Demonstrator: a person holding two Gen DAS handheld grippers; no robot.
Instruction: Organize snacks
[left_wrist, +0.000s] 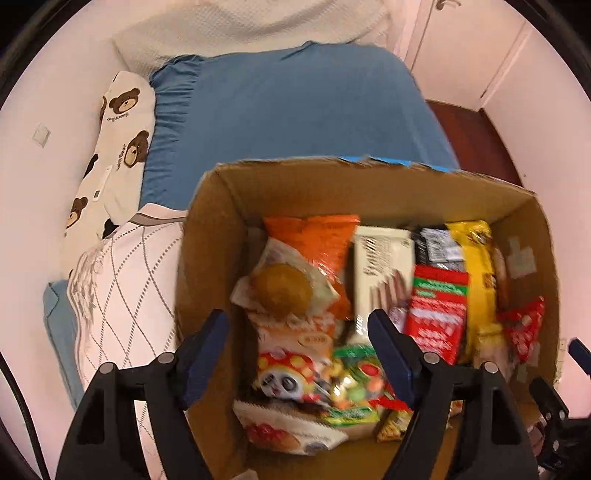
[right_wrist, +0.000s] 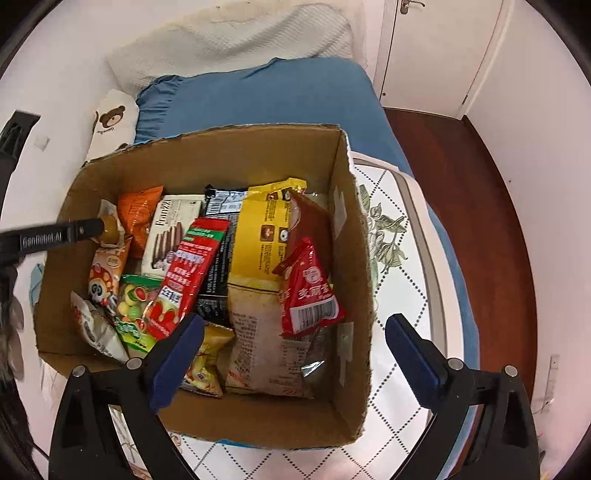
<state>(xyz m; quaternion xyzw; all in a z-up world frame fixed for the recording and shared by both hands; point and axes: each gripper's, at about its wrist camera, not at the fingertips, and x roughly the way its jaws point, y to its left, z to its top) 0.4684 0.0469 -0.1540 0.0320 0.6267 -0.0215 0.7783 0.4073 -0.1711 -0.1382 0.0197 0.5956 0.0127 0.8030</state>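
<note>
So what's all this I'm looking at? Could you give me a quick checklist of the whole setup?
Surface: a bed with a blue sheet and a white quilted cover; the box stands on it.
Job's things: an open cardboard box packed with snack packets, among them a yellow bag, a red sachet, an orange bag and a white wafer box.
Clutter: a bear-print pillow and a white blanket at the far end.
Tongs: left tongs open above the packets at the box's left side; right tongs open wide above the box's right wall; neither holds anything.
Cables: nothing seen.
Surroundings: white walls, a white door, dark red wooden floor.
</note>
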